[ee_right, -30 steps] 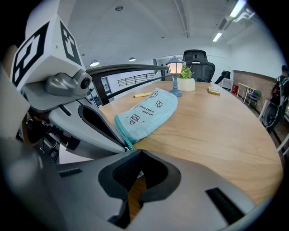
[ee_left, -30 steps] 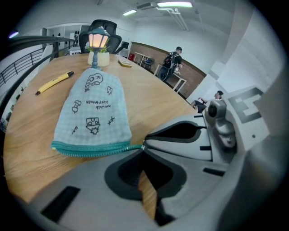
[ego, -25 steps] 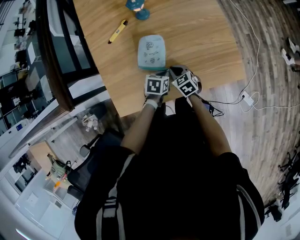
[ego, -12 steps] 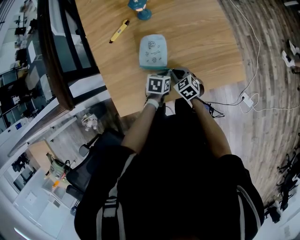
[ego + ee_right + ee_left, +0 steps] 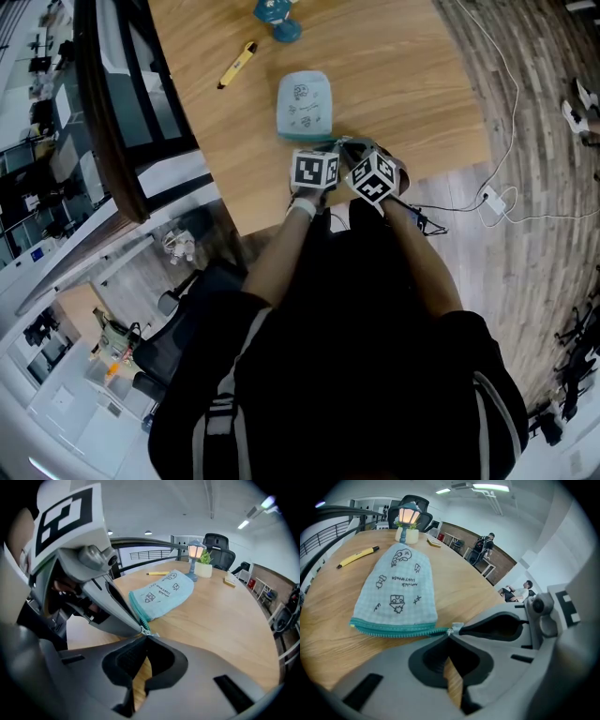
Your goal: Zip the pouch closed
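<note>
Both sets of jaws meet at the near end of our pale blue checked fabric pouch (image 5: 304, 103), which lies flat on the wooden bench (image 5: 412, 84) at 12 o'clock from them. The jaws of our left gripper (image 5: 449, 633) are clenched on the end of the teal zip (image 5: 393, 630); those of our right gripper (image 5: 146, 633) pinch the small silver zip pull (image 5: 457, 627).

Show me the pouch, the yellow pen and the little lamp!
pouch (image 5: 396, 588), left gripper view, middle of its printed cloth.
yellow pen (image 5: 357, 557), left gripper view, middle of its barrel.
little lamp (image 5: 408, 515), left gripper view, its glowing shade.
</note>
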Demonstrator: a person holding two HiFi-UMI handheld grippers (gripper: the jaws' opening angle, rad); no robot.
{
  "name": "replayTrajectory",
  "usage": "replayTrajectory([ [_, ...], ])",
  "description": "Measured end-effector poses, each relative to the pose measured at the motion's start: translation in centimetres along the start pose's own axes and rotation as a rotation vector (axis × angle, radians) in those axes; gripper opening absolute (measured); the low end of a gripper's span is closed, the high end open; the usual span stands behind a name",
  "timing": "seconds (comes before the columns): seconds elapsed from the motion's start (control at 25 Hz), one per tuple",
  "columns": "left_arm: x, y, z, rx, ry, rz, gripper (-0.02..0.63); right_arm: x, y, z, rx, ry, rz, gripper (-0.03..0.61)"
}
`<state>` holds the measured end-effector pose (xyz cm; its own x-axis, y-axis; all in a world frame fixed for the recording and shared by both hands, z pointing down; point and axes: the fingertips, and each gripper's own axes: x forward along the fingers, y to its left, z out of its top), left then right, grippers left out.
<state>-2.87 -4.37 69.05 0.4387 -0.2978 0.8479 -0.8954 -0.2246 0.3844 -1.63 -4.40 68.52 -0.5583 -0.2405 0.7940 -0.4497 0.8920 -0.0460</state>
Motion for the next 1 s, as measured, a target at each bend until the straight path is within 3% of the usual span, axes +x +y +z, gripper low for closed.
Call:
replayTrajectory([
  [0.28, 0.1, 0.0, 0.2, 0.01, 0.008, -0.003, -0.001, 0.8, -0.8, 0.1, 0.047, 0.008, -0.004, 0.014],
  [0.4, 0.2, 0.1, 0.2, 0.034, 0.014, -0.002, 0.0, 0.9, -0.7, 0.0, 0.103, 0.018, 0.023, 0.014],
  [0.64, 0.1, 0.1, 0.2, 0.053, 0.019, -0.014, -0.002, 0.9, -0.6, 0.0, 0.104, 0.039, 0.069, 0.014],
  [1.0, -1.4, 2.7, 0.5, -0.059, -0.032, 0.009, -0.002, 0.9, -0.9, -0.2, 0.176, 0.049, 0.114, 0.014],
])
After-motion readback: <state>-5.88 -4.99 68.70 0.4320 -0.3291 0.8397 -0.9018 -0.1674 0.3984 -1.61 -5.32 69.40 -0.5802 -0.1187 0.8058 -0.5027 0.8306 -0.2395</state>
